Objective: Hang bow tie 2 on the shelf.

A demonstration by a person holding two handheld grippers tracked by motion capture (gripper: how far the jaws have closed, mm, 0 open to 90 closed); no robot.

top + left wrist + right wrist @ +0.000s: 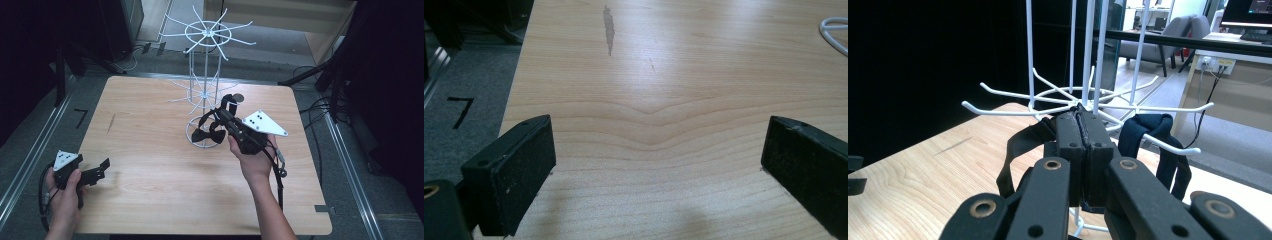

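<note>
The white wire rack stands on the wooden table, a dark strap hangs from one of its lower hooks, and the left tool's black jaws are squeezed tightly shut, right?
Nearly. The white wire rack does stand on the wooden table, and the dark strap hangs on a lower hook. But the left gripper has its jaws wide open, with bare table between them, as the left gripper view shows.

A pale wooden table (150, 165) with wavy grain and a soft sheen fills the middle of the high view, marked by one dull grey scuff at upper left. A white coated wire rack (206, 75), thin and smooth, stands at centre. Dark matt cloth straps (1155, 137) hang from its prongs at the right of the right gripper view. The left gripper (656, 165) has matt black, faintly gritty pads.
</note>
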